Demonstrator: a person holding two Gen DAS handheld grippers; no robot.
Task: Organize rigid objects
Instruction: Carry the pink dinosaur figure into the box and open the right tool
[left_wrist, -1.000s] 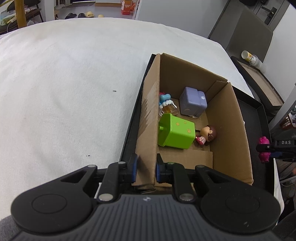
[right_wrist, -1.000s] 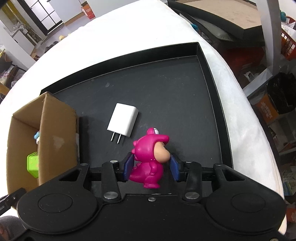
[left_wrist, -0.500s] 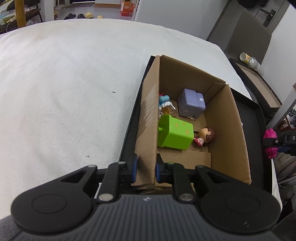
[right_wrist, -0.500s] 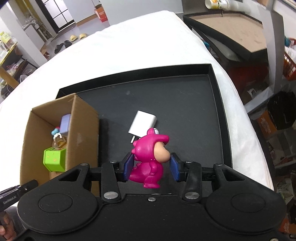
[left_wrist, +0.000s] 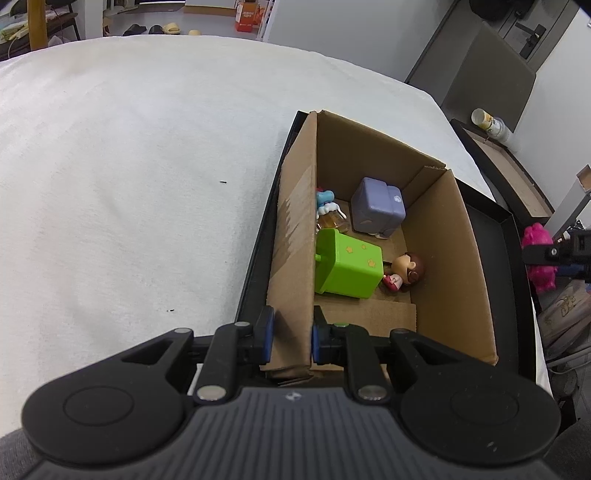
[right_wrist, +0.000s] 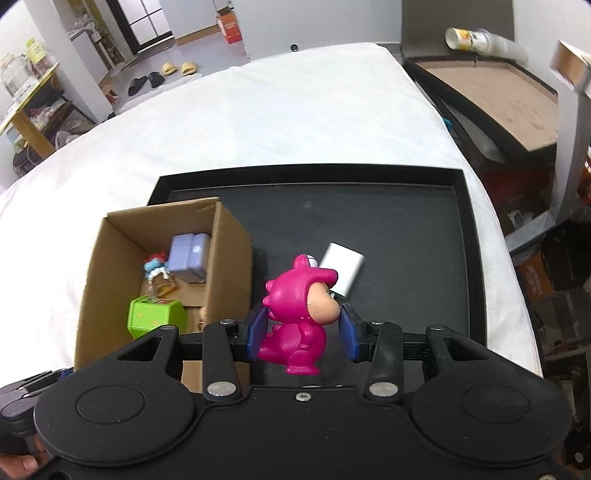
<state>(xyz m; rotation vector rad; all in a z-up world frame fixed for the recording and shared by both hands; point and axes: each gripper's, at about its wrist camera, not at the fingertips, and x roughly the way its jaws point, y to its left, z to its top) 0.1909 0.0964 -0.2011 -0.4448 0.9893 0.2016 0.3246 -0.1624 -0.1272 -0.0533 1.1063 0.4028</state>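
My left gripper is shut on the near left wall of an open cardboard box. The box holds a green cube, a lilac cube, a small brown-haired doll and a blue and white figure. My right gripper is shut on a pink figurine and holds it above the black tray, just right of the box. The pink figurine also shows at the right edge of the left wrist view.
A white charger plug lies on the tray behind the figurine. The tray sits on a white cloth-covered surface. A second tray with a brown board and a cup lie at the far right, beyond the table edge.
My right gripper has risen and moved left with the pink figurine, closer to the box. My left gripper keeps its hold on the box wall.
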